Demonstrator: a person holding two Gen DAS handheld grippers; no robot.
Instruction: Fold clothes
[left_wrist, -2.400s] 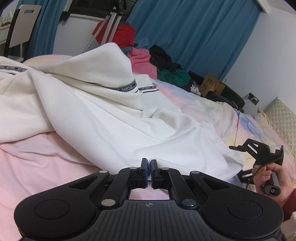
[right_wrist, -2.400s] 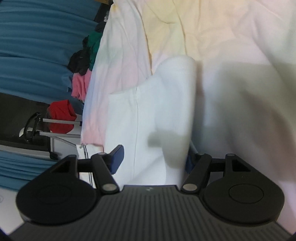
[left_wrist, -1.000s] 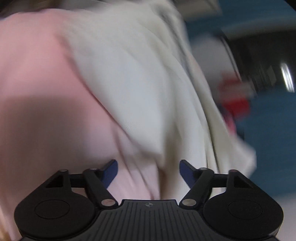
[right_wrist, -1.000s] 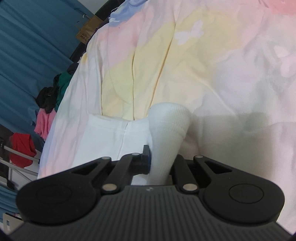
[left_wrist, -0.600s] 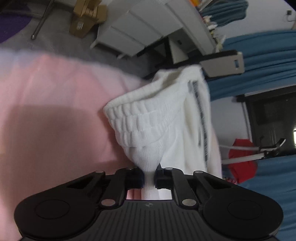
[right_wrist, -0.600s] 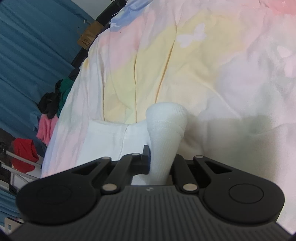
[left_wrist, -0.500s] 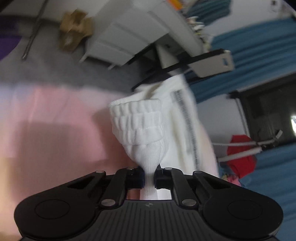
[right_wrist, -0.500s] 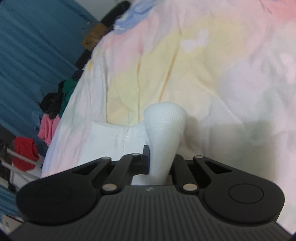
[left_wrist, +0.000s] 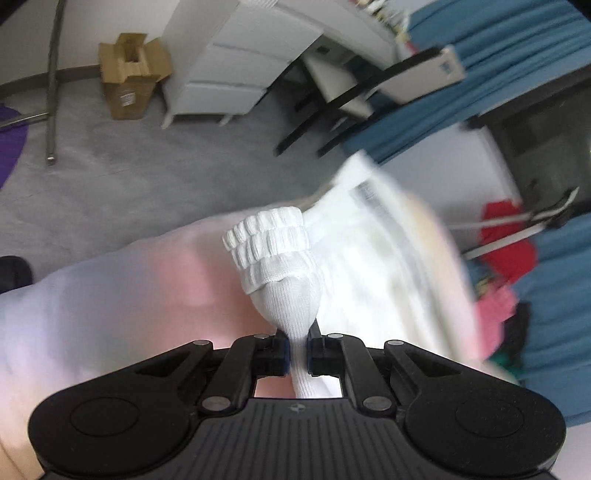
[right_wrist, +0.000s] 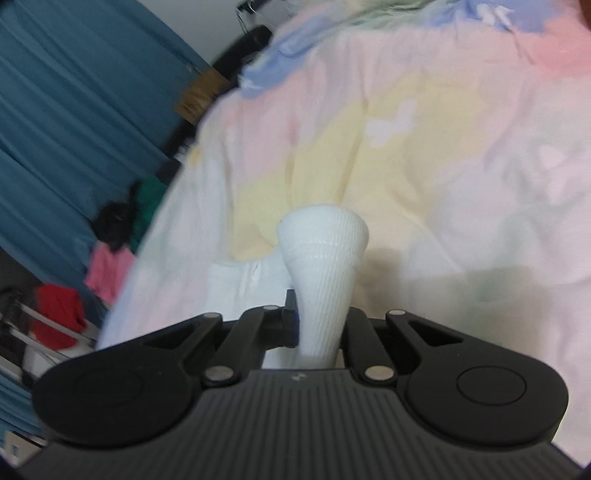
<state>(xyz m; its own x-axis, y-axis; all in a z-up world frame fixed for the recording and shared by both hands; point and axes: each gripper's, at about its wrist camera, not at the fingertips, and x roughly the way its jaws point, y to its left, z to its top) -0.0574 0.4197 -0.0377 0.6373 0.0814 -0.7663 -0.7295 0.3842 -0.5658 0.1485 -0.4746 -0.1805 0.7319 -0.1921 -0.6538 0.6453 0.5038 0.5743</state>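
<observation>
On my left side, the left gripper (left_wrist: 296, 356) is squeezing its two fingers almost together on a ribbed cuff (left_wrist: 275, 254) of the white sweatshirt (left_wrist: 369, 266). The cuff is bunching into ridges just beyond the fingertips, and the rest of the garment is trailing off to the right across the pink bedsheet (left_wrist: 110, 295), blurred. I am judging that I am pinching the cuff because it gives a firm edge for pulling a sleeve out straight. Beyond the bed, a cardboard box (left_wrist: 129, 74) and white drawers (left_wrist: 236, 66) are standing on the grey floor.

On my right side, the right gripper (right_wrist: 319, 328) is gripping the other ribbed cuff (right_wrist: 325, 251), its fingers pressing in on the thick knit. White fabric is lying below it on the pastel bedsheet (right_wrist: 424, 147). Holding both cuffs probably lets me spread the sweatshirt flat; how far the folding has got, I cannot tell.
</observation>
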